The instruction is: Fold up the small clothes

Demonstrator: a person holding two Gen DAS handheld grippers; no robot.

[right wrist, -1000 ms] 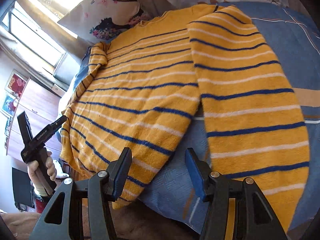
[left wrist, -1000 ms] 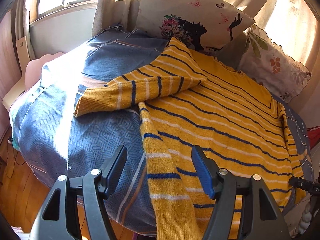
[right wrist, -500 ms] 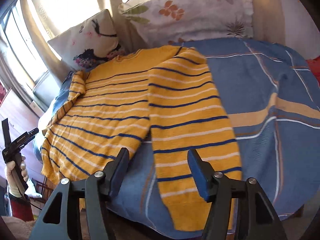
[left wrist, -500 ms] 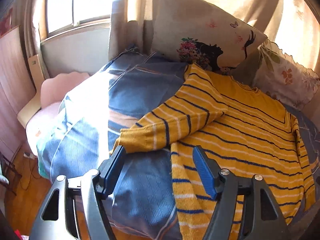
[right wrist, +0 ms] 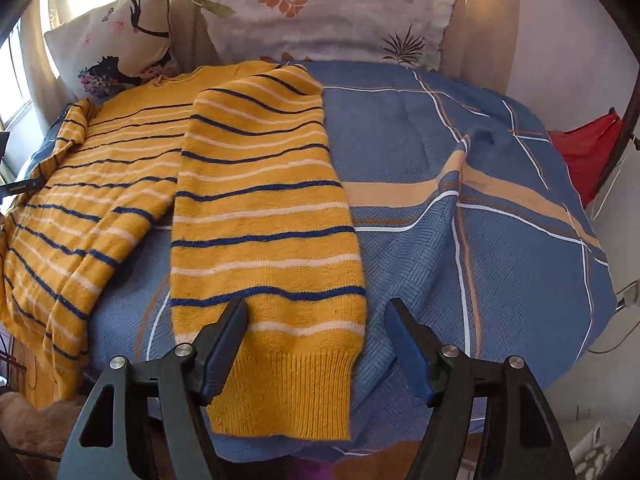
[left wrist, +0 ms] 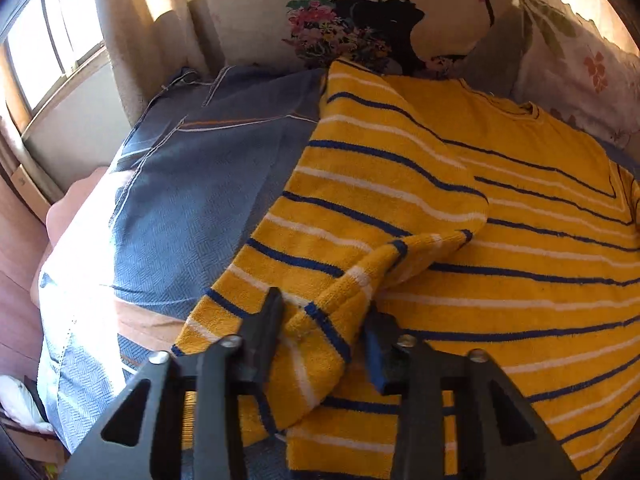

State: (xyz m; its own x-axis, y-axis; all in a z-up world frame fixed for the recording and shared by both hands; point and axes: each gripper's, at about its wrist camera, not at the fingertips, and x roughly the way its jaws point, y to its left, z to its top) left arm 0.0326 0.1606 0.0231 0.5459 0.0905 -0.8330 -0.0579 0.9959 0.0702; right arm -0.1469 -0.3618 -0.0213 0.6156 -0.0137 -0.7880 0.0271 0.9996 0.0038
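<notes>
A yellow sweater (left wrist: 500, 248) with blue and white stripes lies spread on the blue bedspread (left wrist: 188, 208). In the left wrist view my left gripper (left wrist: 324, 328) has its jaws around a raised fold of the sweater's left sleeve (left wrist: 332, 312), which bunches up between the fingers. In the right wrist view the sweater's right sleeve (right wrist: 264, 216) lies straight toward me, its ribbed cuff (right wrist: 288, 392) at the bed's near edge. My right gripper (right wrist: 316, 332) is open just above the cuff end, its left finger (right wrist: 224, 344) over the sleeve and not gripping it.
Two pillows lean at the head of the bed: a printed one (right wrist: 112, 44) and a leaf-patterned one (right wrist: 320, 12). A red object (right wrist: 584, 152) sits off the bed's right side. A window and curtain (left wrist: 120, 40) stand at left. The bedspread (right wrist: 480, 208) has wrinkles right of the sleeve.
My left gripper has moved in onto the left sleeve and closed around a fold of it. My right gripper has come closer to the right sleeve's cuff and stays open.
</notes>
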